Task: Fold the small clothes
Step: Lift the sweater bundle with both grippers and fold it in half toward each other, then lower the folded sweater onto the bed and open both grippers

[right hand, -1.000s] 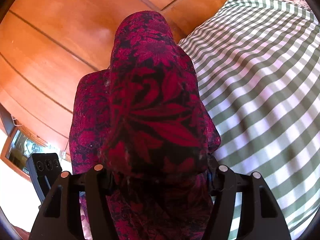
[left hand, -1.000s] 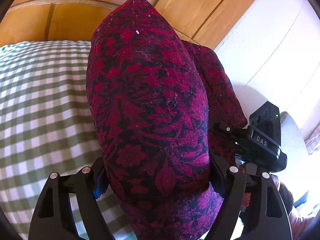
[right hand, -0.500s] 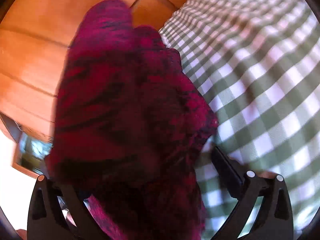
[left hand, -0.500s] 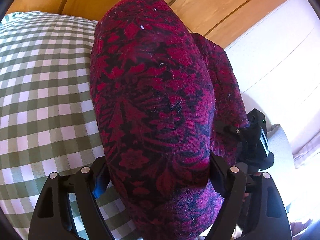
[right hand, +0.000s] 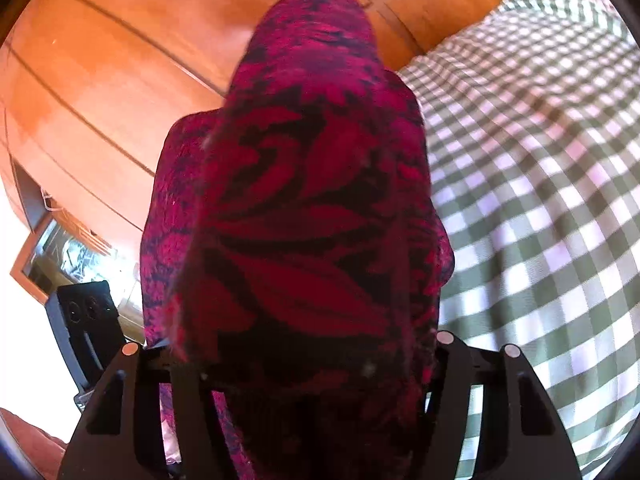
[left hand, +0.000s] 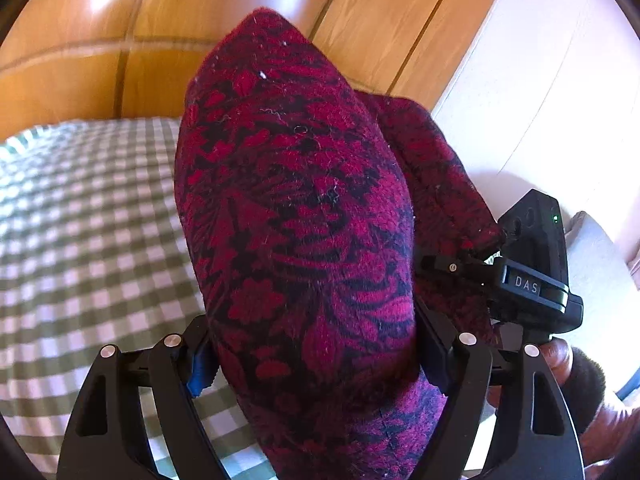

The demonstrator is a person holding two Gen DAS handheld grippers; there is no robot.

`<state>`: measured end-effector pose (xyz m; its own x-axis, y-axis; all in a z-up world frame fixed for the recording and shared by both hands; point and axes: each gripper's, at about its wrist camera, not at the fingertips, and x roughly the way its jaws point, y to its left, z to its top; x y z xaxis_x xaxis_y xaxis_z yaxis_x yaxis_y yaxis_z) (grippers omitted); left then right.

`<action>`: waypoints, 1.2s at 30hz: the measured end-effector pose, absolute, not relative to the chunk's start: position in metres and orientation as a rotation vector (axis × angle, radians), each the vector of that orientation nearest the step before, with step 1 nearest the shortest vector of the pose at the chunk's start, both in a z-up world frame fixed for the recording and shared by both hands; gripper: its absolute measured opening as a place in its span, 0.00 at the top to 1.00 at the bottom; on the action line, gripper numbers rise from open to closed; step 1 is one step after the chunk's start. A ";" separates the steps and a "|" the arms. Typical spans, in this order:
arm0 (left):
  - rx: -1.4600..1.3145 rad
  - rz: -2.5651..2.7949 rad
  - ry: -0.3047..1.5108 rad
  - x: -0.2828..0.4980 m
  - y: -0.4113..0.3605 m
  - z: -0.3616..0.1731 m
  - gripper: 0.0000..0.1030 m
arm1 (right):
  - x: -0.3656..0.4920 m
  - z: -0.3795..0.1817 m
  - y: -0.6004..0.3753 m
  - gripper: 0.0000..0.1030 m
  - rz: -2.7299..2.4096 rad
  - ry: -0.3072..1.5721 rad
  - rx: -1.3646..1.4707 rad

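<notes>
A dark red garment with a black flower pattern (left hand: 296, 200) hangs bunched between both grippers above the bed. My left gripper (left hand: 312, 340) is shut on a thick fold of it, and the cloth fills the gap between the fingers. In the right wrist view the same garment (right hand: 312, 200) rises in front of the camera. My right gripper (right hand: 316, 360) has its jaws closing, with the cloth packed between them and touching both pads. The black housing of the right tool (left hand: 536, 276) shows close beside the garment on the right.
A bed with a green and white checked sheet (left hand: 80, 220) (right hand: 540, 200) lies under the garment. Glossy wooden panels (left hand: 120, 40) (right hand: 120, 60) stand behind it, with a white wall (left hand: 540, 100) to the right. A hand (left hand: 560, 360) grips the right tool.
Half a second ago the right gripper's jaws stood wide apart around the garment; now they are back in against it. The left gripper kept its grip while its view swayed.
</notes>
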<state>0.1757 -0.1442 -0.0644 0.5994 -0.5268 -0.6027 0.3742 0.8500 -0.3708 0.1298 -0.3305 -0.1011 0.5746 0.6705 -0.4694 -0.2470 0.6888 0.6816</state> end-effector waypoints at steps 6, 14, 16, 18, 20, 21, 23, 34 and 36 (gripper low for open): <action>-0.240 -0.472 0.692 0.179 -0.109 -0.050 0.23 | 0.137 -0.073 -0.287 0.49 0.639 0.703 0.483; -0.233 -0.358 0.632 0.185 -0.047 -0.041 0.23 | 0.168 -0.064 -0.220 0.51 0.724 0.671 0.425; -0.235 -0.330 0.629 0.193 -0.029 -0.044 0.23 | 0.177 -0.065 -0.204 0.51 0.736 0.666 0.421; -0.229 -0.306 0.618 0.205 -0.016 -0.045 0.23 | 0.186 -0.066 -0.190 0.51 0.743 0.663 0.418; -0.218 -0.287 0.606 0.216 -0.005 -0.049 0.23 | 0.196 -0.064 -0.174 0.51 0.745 0.647 0.395; -0.213 -0.277 0.599 0.222 0.003 -0.050 0.23 | 0.193 -0.062 -0.169 0.52 0.747 0.641 0.385; -0.214 -0.255 0.591 0.234 0.016 -0.056 0.23 | 0.198 -0.061 -0.153 0.52 0.751 0.634 0.365; -0.372 -0.102 0.732 0.275 0.092 -0.127 0.10 | 0.228 -0.091 -0.105 0.35 0.718 0.726 0.307; -0.406 -0.142 0.725 0.275 0.099 -0.136 0.10 | 0.228 -0.097 -0.108 0.34 0.728 0.729 0.324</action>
